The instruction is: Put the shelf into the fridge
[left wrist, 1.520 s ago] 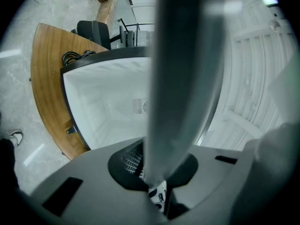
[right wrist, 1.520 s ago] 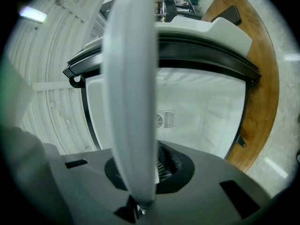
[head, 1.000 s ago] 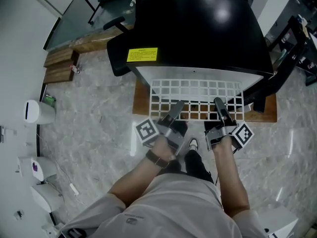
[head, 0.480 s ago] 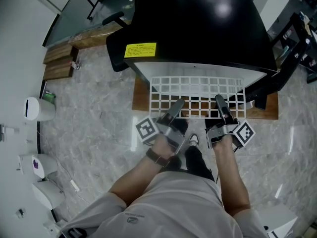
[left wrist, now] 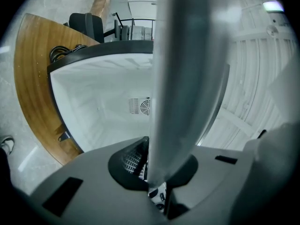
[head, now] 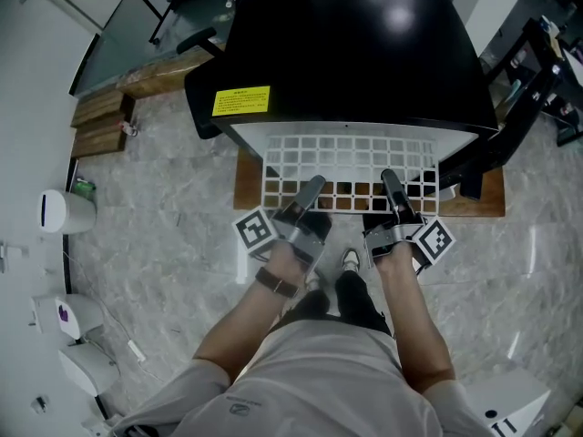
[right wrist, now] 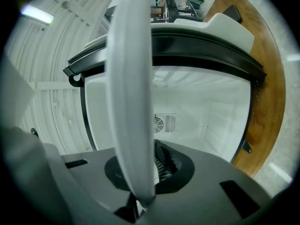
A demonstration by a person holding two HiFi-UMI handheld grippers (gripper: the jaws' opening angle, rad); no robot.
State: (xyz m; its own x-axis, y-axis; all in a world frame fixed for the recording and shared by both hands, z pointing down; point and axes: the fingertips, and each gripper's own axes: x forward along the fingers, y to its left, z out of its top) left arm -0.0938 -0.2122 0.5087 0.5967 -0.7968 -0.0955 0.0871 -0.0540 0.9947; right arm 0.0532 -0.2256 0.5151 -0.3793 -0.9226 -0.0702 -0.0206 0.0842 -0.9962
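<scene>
One white wire shelf [head: 351,153] sits in one black fridge [head: 346,53] at twelve o'clock. Two grippers, the left gripper [head: 311,188] and the right gripper [head: 389,182], each clamp its near edge.

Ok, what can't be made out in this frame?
- Head view: the top of the fridge hides its interior and the far edge of the shelf.
- Both gripper views: the shelf's close, blurred rim covers the middle of the interior.
- Head view: the print on the yellow label is too small to read.
</scene>
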